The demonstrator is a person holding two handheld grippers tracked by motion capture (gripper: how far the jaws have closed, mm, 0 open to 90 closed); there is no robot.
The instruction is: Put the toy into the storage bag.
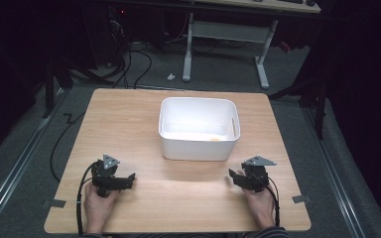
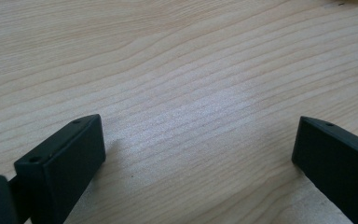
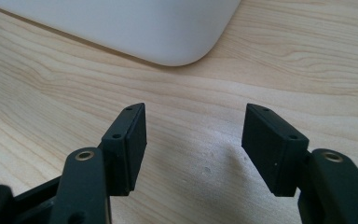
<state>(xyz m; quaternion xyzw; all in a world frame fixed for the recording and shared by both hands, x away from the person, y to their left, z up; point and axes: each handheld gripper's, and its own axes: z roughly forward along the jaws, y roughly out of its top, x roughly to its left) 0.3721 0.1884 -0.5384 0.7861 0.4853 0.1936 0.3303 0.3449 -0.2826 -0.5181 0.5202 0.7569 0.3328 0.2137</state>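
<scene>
At lower left the left gripper [image 1: 127, 179] and at lower right the right gripper [image 1: 233, 177] both gape empty, below the white tub [image 1: 198, 147] at centre.

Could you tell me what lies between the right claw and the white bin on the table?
Nothing: in the right gripper view, bare wooden table runs from the open right claw to the white bin. The high view agrees.

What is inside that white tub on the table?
In the white tub, a small orange-yellow thing lies on the floor near the front right. What it is I cannot tell. The near wall hides the front strip of the floor.
</scene>
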